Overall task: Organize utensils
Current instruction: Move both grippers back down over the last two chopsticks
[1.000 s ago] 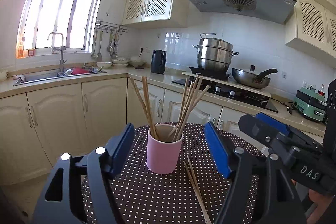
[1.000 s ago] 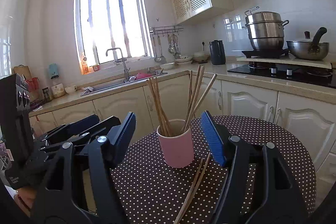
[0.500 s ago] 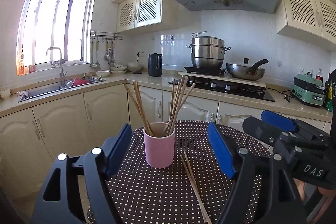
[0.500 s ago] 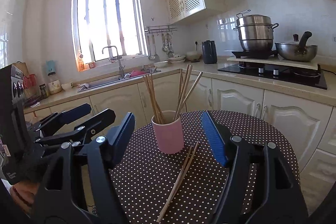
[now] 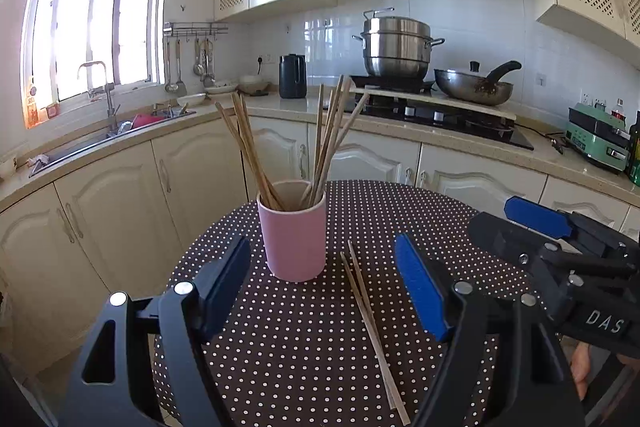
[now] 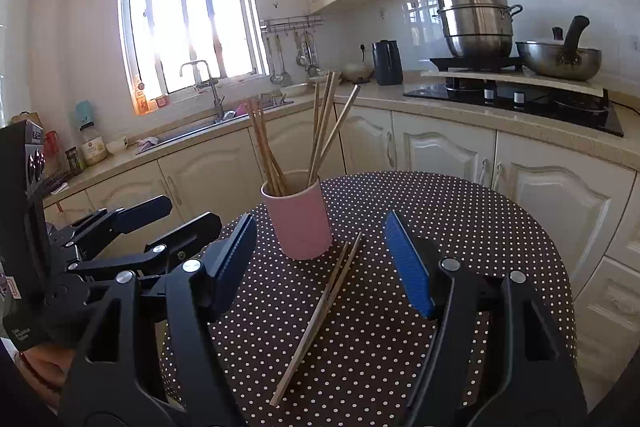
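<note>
Target is the loose pair of thin wooden chopsticks (image 5: 370, 323) lying flat on the round dark polka-dot surface (image 5: 304, 355), just right of and nearer than the pink cylindrical ceramic cup (image 5: 294, 233). The cup stands upright near the middle of the surface and already holds a bunch of upright wooden chopsticks (image 5: 280, 147).

Long axis of the pair: runs near-to-far. The far tips sit close beside the cup's base; whether they touch it I can't tell. The near ends sit toward the surface's near edge. The two sticks lie almost together, slightly splayed at the far end.

Left gripper (image 5: 322, 291): jaws wide apart, nothing between the pads, off the surface. In the left wrist view the pair crosses the gap right of centre, closer to the right-hand pad.

Right gripper (image 6: 320, 259): jaws also wide apart and empty. In the right wrist view the pair (image 6: 320, 311) runs up the middle of the gap, tilted slightly left at the near end.

Judgement: the right gripper is better lined up and looks the more likely picker. The pads close across the stick axis, so a straight drop onto mid-length should work. Risks: flat, thin sticks may roll or split apart, and a grip near the far tips may nudge the cup.
</note>
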`<action>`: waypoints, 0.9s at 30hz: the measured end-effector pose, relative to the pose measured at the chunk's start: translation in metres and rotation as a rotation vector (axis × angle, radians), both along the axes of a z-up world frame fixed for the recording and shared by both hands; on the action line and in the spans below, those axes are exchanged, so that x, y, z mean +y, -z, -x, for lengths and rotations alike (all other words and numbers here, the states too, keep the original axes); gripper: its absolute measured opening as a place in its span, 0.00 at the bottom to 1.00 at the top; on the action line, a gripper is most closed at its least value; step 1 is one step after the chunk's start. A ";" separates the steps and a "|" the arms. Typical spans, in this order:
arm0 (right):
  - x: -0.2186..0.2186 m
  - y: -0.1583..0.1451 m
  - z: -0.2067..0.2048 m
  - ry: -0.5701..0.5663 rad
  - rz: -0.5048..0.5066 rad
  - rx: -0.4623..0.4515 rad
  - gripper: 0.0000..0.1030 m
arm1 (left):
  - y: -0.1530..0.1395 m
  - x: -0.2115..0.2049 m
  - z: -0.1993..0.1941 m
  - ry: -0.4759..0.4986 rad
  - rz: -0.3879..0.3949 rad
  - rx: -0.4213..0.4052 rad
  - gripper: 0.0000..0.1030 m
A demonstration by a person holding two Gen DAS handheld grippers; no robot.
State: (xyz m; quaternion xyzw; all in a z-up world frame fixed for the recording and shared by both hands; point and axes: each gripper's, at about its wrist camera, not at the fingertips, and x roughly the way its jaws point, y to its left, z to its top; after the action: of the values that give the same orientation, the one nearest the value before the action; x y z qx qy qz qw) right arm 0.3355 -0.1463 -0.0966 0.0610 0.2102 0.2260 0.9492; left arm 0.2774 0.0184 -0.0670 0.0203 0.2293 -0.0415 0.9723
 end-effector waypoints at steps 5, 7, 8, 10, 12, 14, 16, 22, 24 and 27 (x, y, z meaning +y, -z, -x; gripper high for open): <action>-0.003 0.018 -0.017 0.008 0.013 0.076 0.65 | 0.023 -0.005 -0.025 0.017 0.001 0.127 0.71; -0.005 0.024 -0.024 0.012 0.022 0.108 0.65 | 0.033 -0.007 -0.036 0.024 0.005 0.181 0.71; -0.005 0.027 -0.027 0.014 0.024 0.123 0.65 | 0.039 -0.009 -0.040 0.027 0.006 0.209 0.71; -0.007 0.035 -0.035 0.015 0.027 0.166 0.65 | 0.050 -0.010 -0.051 0.028 0.011 0.264 0.71; -0.009 0.044 -0.043 0.012 0.025 0.213 0.65 | 0.060 -0.011 -0.062 0.035 0.022 0.318 0.71; -0.010 0.052 -0.050 0.007 0.022 0.254 0.65 | 0.070 -0.011 -0.074 0.038 0.048 0.369 0.62; -0.011 0.061 -0.057 0.003 0.026 0.289 0.65 | 0.082 -0.009 -0.086 0.058 0.090 0.429 0.51; -0.013 0.079 -0.071 -0.002 0.023 0.361 0.65 | 0.110 -0.013 -0.110 0.080 0.141 0.527 0.41; -0.013 0.084 -0.075 -0.003 0.027 0.379 0.65 | 0.117 -0.017 -0.115 0.083 0.140 0.547 0.37; -0.012 0.088 -0.081 -0.008 0.029 0.396 0.65 | 0.122 -0.023 -0.119 0.100 0.137 0.555 0.36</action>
State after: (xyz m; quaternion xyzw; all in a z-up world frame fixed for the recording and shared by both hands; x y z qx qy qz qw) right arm 0.4169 -0.1580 -0.1851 0.0896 0.3964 0.2104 0.8891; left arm 0.3966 -0.0042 -0.1894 -0.0463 0.4819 -0.1088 0.8682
